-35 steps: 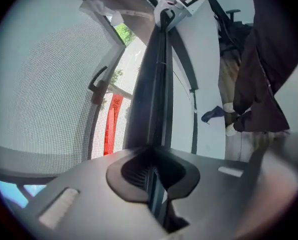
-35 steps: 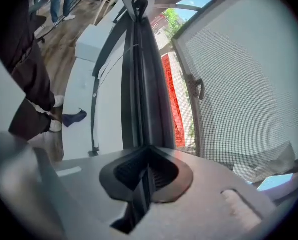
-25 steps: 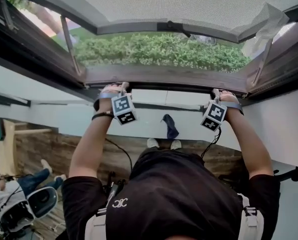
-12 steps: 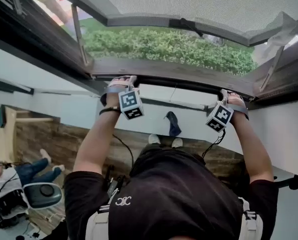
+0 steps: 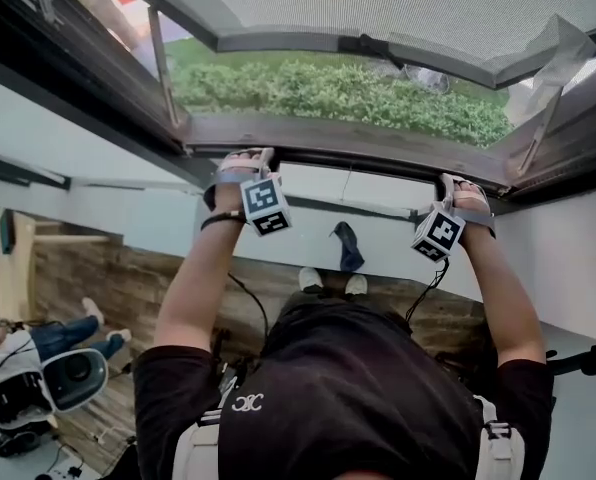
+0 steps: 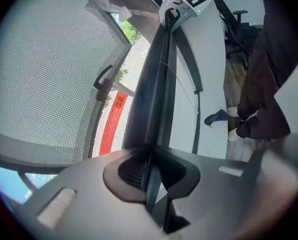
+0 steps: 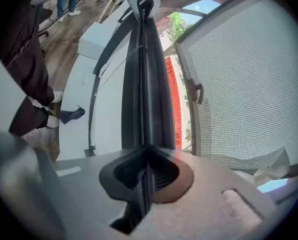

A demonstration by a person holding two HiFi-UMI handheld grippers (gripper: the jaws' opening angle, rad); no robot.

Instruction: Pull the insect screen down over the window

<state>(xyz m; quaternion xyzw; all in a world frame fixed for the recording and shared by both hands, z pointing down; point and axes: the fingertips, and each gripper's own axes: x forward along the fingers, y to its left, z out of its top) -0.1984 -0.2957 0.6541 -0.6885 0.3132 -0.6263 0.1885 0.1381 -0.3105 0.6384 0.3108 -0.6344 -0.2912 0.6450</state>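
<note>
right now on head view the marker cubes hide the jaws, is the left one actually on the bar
observer: yes, the left gripper is shut on a thin edge of the bar, which sits right between its jaws
operator: and the right
observer: same, the right gripper is shut on that thin edge too, with the bar running straight out from between its jaws
</note>
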